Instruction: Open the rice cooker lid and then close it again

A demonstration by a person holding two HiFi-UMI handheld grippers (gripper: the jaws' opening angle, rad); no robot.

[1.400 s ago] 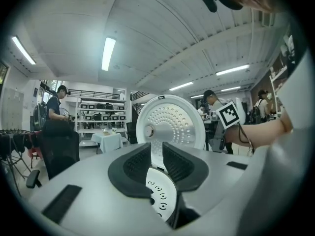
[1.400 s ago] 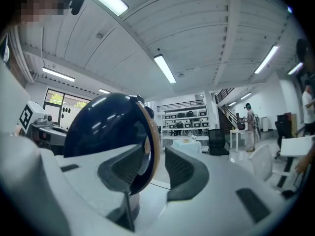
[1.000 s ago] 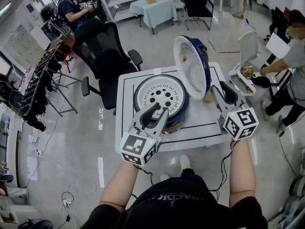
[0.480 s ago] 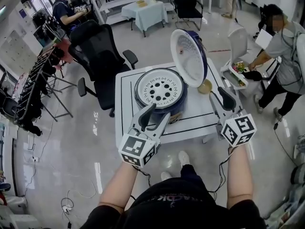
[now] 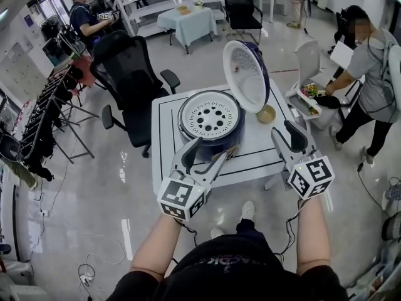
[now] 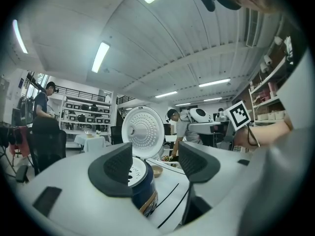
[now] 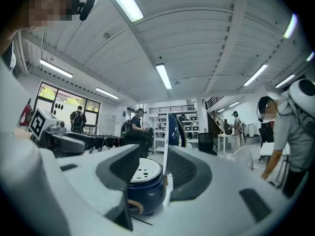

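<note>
A person's two bare forearms reach forward from the bottom of the head view, each hand carrying a gripper held level and aimed at a white counter (image 5: 164, 137) edged with black lines. The counter stands on a glossy grey floor (image 5: 94, 193).

The left gripper (image 5: 216, 146) is at the counter's near edge, just in front of the rice cooker (image 5: 210, 121). Its jaws are wide apart and opening. In the left gripper view nothing lies between the pads of the left gripper (image 6: 155, 161); the cooker shows beyond them, partly behind the left-hand jaw.

The right gripper (image 5: 285, 130) hangs over the counter's right near corner, beside the cooker and apart from it. Its jaws are also spread and opening, and the right gripper (image 7: 152, 171) holds nothing, with the cooker in sight past them.

The rice cooker sits near the middle of the counter. It has a navy body, and its white perforated inner plate faces up. Its lid (image 5: 245, 74) stands raised at the far right side, with the white dimpled underside turned toward the pot. A small tan bowl (image 5: 266, 113) rests on the counter just right of the cooker.

Beyond the counter, a black office chair (image 5: 128, 80) stands at its left. A person (image 5: 369, 61) bends over at the right. At the back there is a cloth-covered table (image 5: 188, 21), and a seated person (image 5: 84, 14) is at the far left.
</note>
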